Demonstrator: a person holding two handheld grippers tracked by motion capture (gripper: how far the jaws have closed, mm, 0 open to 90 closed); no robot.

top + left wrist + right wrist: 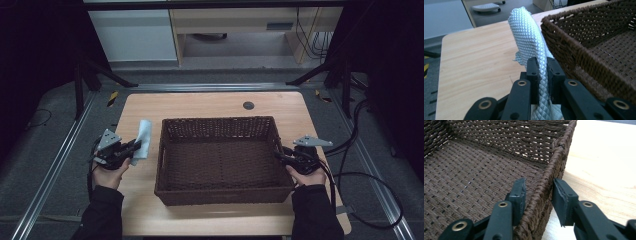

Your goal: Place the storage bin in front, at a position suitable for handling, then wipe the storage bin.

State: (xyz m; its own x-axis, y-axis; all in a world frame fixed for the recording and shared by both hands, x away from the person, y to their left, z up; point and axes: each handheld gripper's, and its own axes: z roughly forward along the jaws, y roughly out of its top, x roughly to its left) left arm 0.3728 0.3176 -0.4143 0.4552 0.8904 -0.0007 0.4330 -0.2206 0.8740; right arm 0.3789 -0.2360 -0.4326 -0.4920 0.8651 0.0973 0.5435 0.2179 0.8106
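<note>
The left gripper (541, 72) grasps the pale cloth (530, 42) beside the wicker basket (220, 192) (empty so far). The right gripper (537, 195) straddles its rim, released; dropping the cloth in remains.

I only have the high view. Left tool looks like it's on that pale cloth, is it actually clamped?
Observer: Yes. In the left gripper view the left tool has both jaws shut on the cloth, which stands up between them.
Operator: Cloth over the basket yet?
Observer: No. It is beside the basket, outside its rim, above the table.
Operator: And the right tool, gripping the basket?
Observer: The right tool straddles the basket wall, one jaw inside and one outside. The outer jaw shows a gap to the weave, so it is open.
</note>
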